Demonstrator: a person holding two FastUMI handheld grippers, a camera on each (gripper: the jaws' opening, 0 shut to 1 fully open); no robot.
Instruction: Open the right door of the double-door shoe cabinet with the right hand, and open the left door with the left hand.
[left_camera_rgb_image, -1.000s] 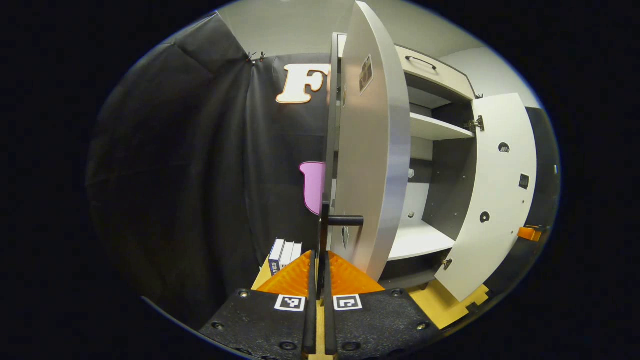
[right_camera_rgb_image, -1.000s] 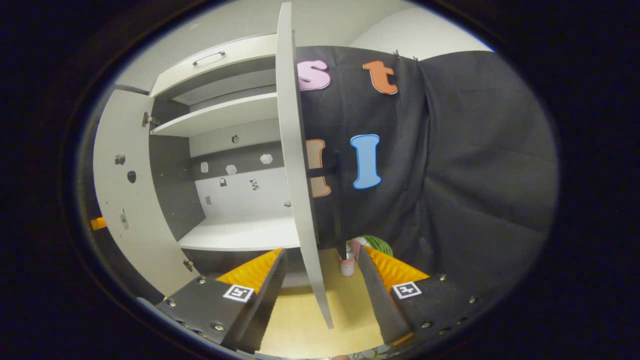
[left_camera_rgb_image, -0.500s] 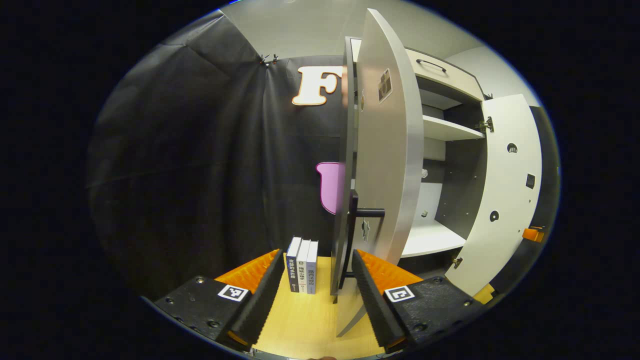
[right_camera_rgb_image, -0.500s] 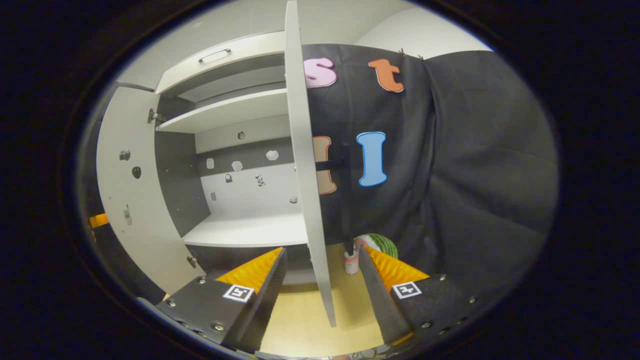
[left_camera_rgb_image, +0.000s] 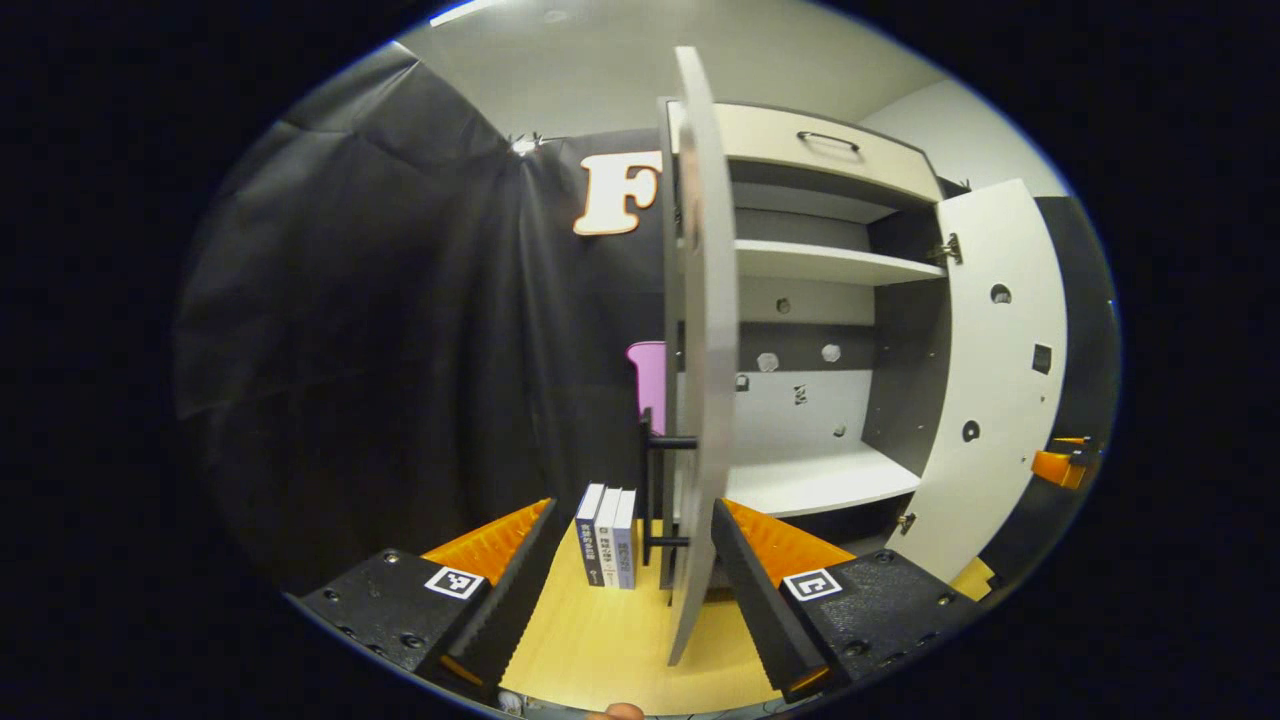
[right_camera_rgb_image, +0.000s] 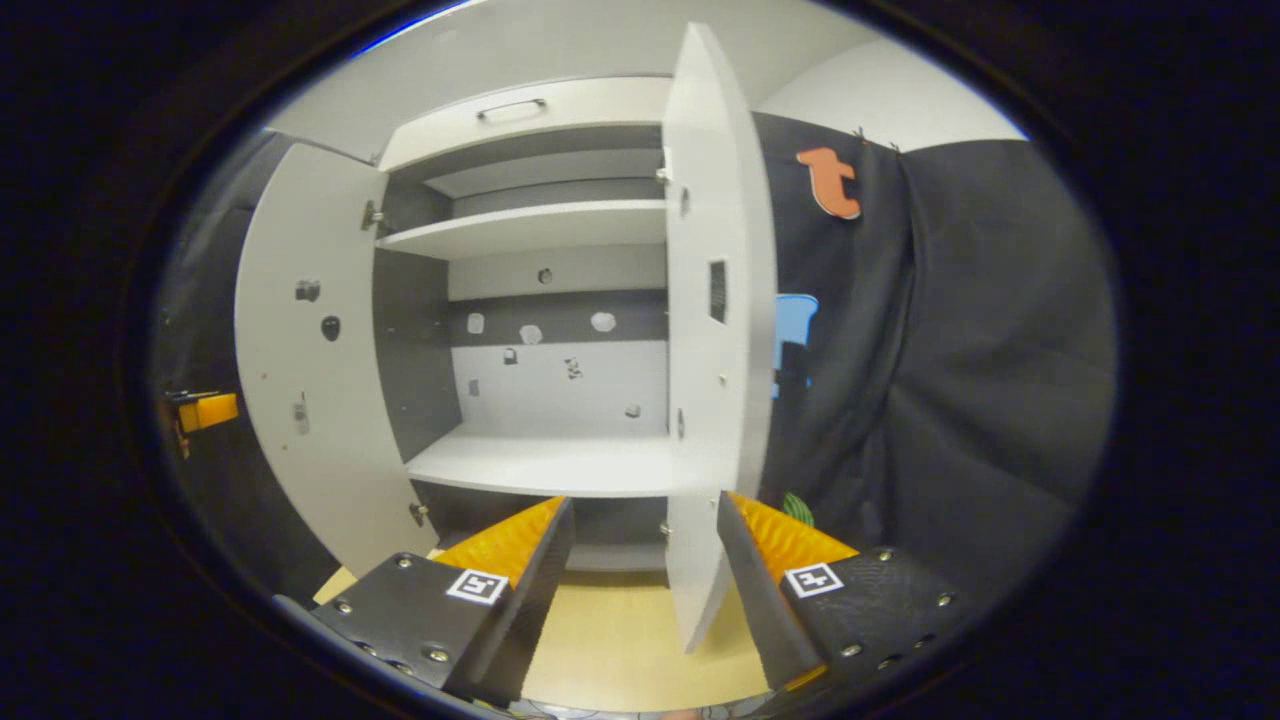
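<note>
While the left gripper view looks along the left gripper (left_camera_rgb_image: 628, 560), the left door (left_camera_rgb_image: 700, 350) of the shoe cabinet (left_camera_rgb_image: 830, 180) stands edge-on straight ahead of the fingers: a flat, smooth pale panel with a dark bar handle (left_camera_rgb_image: 652, 490) on its outer face. The fingers (left_camera_rgb_image: 500, 590) are ribbed wedges, set wide apart, holding nothing; the door's lower edge sits between them without touching either. Three upright books (left_camera_rgb_image: 606, 535) stand on the wooden floor (left_camera_rgb_image: 600, 650) just beyond the left finger. Beyond the right finger lie smooth white shelves (left_camera_rgb_image: 815, 480), a dark back panel and the right door (left_camera_rgb_image: 990, 380), swung fully open. The other gripper (left_camera_rgb_image: 1062, 462) shows past that door.

From the right gripper view, the right gripper (right_camera_rgb_image: 640, 570) has its fingers (right_camera_rgb_image: 520, 560) equally wide apart and empty. The right door (right_camera_rgb_image: 715, 340) hangs open ahead, its lower corner between the fingertips, apart from both. Left of the fingers are the cabinet interior and the opened left door (right_camera_rgb_image: 300, 370).
</note>
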